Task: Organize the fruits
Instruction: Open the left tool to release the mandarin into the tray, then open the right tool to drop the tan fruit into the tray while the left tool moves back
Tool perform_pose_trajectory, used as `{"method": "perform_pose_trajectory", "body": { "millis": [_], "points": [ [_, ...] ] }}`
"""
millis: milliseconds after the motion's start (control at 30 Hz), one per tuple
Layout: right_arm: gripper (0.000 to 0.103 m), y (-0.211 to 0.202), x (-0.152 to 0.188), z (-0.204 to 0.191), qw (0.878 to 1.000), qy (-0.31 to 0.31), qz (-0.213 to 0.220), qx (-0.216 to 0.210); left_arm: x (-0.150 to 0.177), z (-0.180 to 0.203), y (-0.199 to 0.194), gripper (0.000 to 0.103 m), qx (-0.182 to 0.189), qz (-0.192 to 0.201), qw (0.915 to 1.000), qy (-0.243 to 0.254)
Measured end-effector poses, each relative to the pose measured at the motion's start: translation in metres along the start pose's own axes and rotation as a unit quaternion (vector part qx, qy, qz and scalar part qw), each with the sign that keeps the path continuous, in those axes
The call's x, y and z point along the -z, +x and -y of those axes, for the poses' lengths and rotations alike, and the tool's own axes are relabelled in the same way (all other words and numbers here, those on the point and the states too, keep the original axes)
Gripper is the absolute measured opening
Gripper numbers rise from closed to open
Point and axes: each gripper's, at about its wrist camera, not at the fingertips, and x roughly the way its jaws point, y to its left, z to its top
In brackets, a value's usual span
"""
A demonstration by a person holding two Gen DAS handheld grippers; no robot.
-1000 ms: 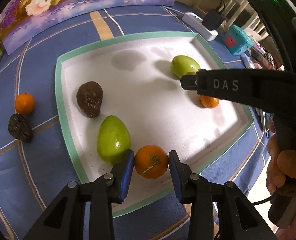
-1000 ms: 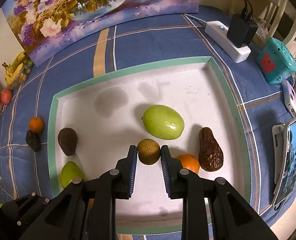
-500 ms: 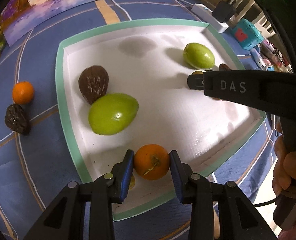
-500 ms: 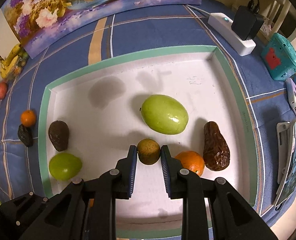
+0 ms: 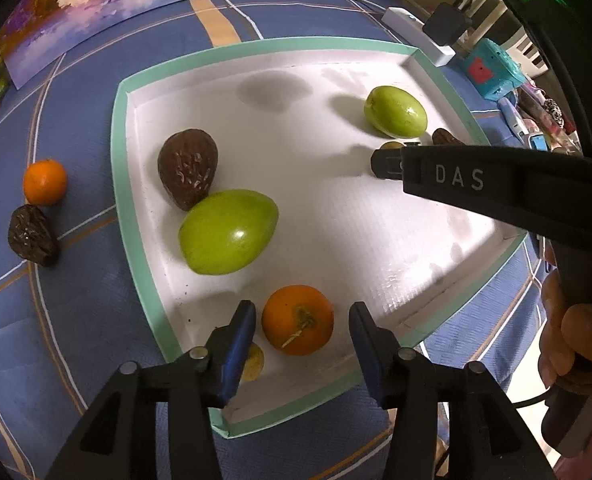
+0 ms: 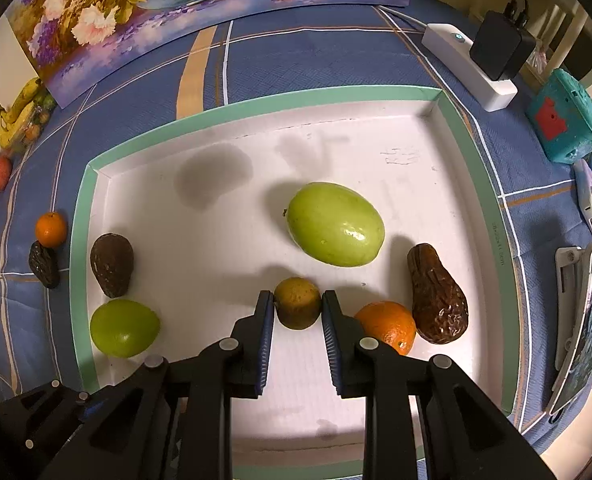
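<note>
We see the left gripper (image 5: 300, 320) spread wide around an orange (image 5: 298, 320), its fingers clear of the fruit at the tray's (image 5: 121, 168) near edge. Our right gripper (image 6: 298, 308) is clamped on a small yellow-brown fruit (image 6: 298, 303) mid-tray. A green mango (image 6: 336, 224) beyond it lies with its long axis slanting left-right. The tray sits on a bench under a blue checked cloth (image 6: 316, 60).

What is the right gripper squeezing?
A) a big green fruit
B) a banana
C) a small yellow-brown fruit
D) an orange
C: in the right wrist view the right gripper has both pads pressed on the small yellow-brown fruit, with the orange lying beside it, untouched.
</note>
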Motion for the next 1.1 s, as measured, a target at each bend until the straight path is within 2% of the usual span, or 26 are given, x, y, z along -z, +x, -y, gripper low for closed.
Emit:
{"method": "perform_pose_trajectory", "body": {
  "millis": [267,567,733,833,1000,1100],
  "points": [
    [0.026,-0.014,-0.001,-0.002,1.0,-0.004,0.012,0.004,0.0,0.003,-0.014,0.054,0.008,0.01,0.9999,0.006],
    [0.026,-0.052,-0.004,0.001,0.998,0.005,0.063,-0.007,-0.005,-0.005,-0.052,0.054,0.024,0.059,0.998,-0.004],
    [0.026,-0.062,-0.006,0.003,0.997,0.008,0.073,-0.01,-0.008,-0.031,-0.063,0.054,0.03,0.078,0.9951,-0.051],
    [0.026,-0.061,-0.007,0.002,0.997,0.007,0.073,-0.011,-0.009,-0.051,-0.073,0.054,0.018,0.094,0.9919,-0.083],
    [0.026,-0.06,-0.005,0.0,0.997,0.003,0.071,-0.012,-0.007,-0.092,-0.085,0.054,0.017,0.118,0.9812,-0.152],
    [0.026,-0.058,-0.004,-0.004,0.998,-0.001,0.069,-0.011,-0.004,-0.113,-0.092,0.056,0.003,0.128,0.9752,-0.181]
  ]
}}
